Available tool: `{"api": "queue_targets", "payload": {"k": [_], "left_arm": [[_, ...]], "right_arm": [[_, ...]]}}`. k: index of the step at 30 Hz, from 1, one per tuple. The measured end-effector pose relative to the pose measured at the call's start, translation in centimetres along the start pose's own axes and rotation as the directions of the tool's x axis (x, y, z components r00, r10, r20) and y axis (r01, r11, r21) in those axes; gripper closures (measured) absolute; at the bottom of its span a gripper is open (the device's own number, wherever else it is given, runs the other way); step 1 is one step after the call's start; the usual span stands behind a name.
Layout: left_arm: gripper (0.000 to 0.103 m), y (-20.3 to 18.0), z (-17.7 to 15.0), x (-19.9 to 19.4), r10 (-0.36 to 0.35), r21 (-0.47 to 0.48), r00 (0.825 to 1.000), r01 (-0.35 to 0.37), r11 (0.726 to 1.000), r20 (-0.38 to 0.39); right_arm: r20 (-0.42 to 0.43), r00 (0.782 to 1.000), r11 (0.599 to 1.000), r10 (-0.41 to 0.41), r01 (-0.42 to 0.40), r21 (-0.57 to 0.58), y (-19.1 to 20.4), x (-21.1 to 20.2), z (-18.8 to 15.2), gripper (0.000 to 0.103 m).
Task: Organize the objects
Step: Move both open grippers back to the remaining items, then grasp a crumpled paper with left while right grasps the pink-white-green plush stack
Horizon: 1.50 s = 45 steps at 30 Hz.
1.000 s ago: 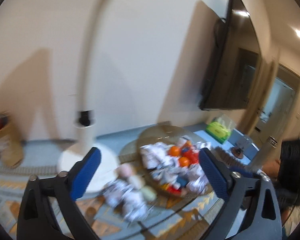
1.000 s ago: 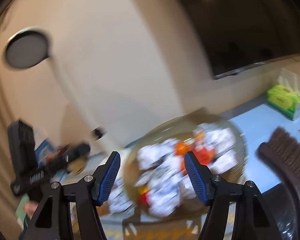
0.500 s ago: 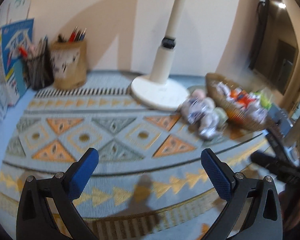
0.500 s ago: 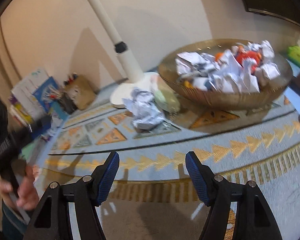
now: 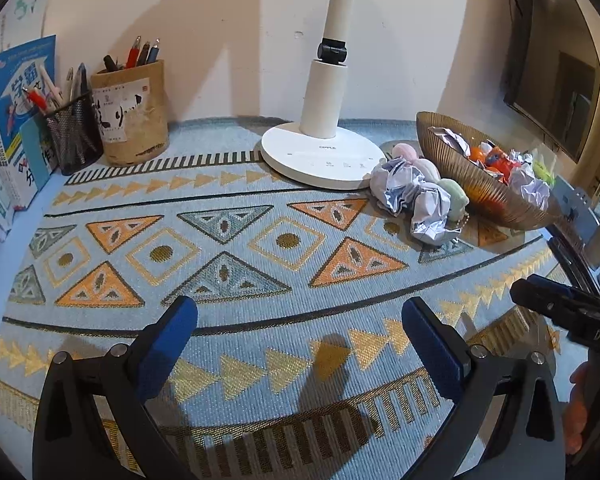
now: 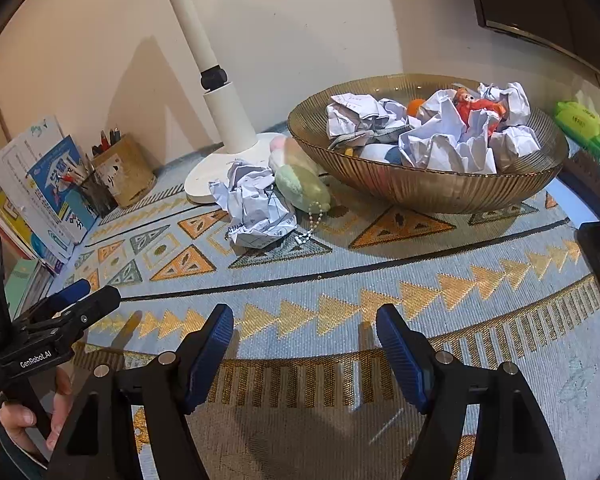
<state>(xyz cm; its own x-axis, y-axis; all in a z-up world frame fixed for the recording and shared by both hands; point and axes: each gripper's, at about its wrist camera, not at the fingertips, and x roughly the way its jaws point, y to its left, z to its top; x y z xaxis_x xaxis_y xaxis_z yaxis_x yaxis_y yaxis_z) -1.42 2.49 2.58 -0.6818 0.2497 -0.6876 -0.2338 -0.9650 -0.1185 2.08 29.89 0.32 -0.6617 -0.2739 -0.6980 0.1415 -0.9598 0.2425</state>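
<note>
Through my left wrist camera, the wall and television had given way to the patterned mat (image 5: 260, 240). My left gripper (image 5: 300, 340) hung over it, gaping and empty. The ribbed bowl (image 5: 480, 188) held crumpled paper; a paper ball (image 5: 404, 192) lay beside it.

Through my right, my right gripper (image 6: 304, 344), tilted down, had just been opening, nothing between its jaws. The bowl (image 6: 432, 188) sat beyond, plush toys (image 6: 300, 188) touching its side.

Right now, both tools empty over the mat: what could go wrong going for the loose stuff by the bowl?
1. The crumpled paper lies against the green plush; a grab may drag both.
2. The plush's bead chain trails loose and could snag.
3. The pile crowds the lamp base and the bowl; a wide tool may bump them.
</note>
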Motion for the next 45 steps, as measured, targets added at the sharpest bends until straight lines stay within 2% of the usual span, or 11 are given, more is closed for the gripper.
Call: {"api": "queue_targets", "payload": {"k": [5,9,14,19,24,27,28,29,37,40,45], "left_arm": [[0.001,-1.5,1.4,1.0,-0.138,0.034,0.987,0.142,0.989,-0.084],[0.001,-4.8,4.7,3.0,-0.256,0.112,0.96,0.268,0.957,-0.114],[0.013,-7.0,6.3,7.4,-0.294,0.145,0.943,0.316,0.938,-0.158],[0.016,-8.0,6.5,9.7,-0.324,0.134,0.929,0.35,0.927,-0.18],[0.034,-8.5,6.6,10.2,-0.334,0.136,0.923,0.362,0.922,-0.192],[0.067,-8.5,6.6,10.7,-0.369,0.123,0.902,0.401,0.908,-0.223],[0.067,-8.5,6.6,10.5,-0.367,0.127,0.905,0.398,0.908,-0.215],[0.067,-8.5,6.5,10.2,-0.353,0.139,0.913,0.384,0.913,-0.203],[0.067,-5.7,5.2,5.5,-0.34,0.107,0.924,0.362,0.926,-0.176],[0.067,-3.4,3.8,2.8,-0.329,0.066,0.929,0.344,0.937,-0.171],[0.067,0.2,1.0,-1.0,-0.215,0.062,0.968,0.225,0.972,-0.131]], "right_arm": [[-0.013,0.993,0.984,0.119,-0.116,0.132,-2.1,0.2,1.0,0.03],[-0.013,0.968,0.903,0.252,-0.23,0.362,-3.9,2.2,3.2,0.03],[0.062,0.974,0.869,0.219,-0.223,0.442,-3.9,4.4,5.4,0.035],[0.091,0.968,0.818,0.232,-0.245,0.521,-4.9,7.1,6.2,0.035],[0.083,0.971,0.814,0.223,-0.232,0.532,-4.4,8.6,7.0,0.036],[0.088,0.981,0.835,0.171,-0.192,0.516,-3.6,8.9,7.4,0.042],[0.083,0.982,0.837,0.172,-0.19,0.513,-3.5,9.2,7.5,0.048],[0.076,0.979,0.83,0.19,-0.202,0.519,-3.5,9.6,7.4,0.063],[0.102,0.968,0.807,0.229,-0.247,0.536,-3.7,8.2,6.1,0.064],[0.081,0.977,0.85,0.198,-0.212,0.483,-2.2,6.3,5.0,0.064],[0.075,0.99,0.949,0.123,-0.139,0.281,1.3,0.6,2.3,0.064]]}}
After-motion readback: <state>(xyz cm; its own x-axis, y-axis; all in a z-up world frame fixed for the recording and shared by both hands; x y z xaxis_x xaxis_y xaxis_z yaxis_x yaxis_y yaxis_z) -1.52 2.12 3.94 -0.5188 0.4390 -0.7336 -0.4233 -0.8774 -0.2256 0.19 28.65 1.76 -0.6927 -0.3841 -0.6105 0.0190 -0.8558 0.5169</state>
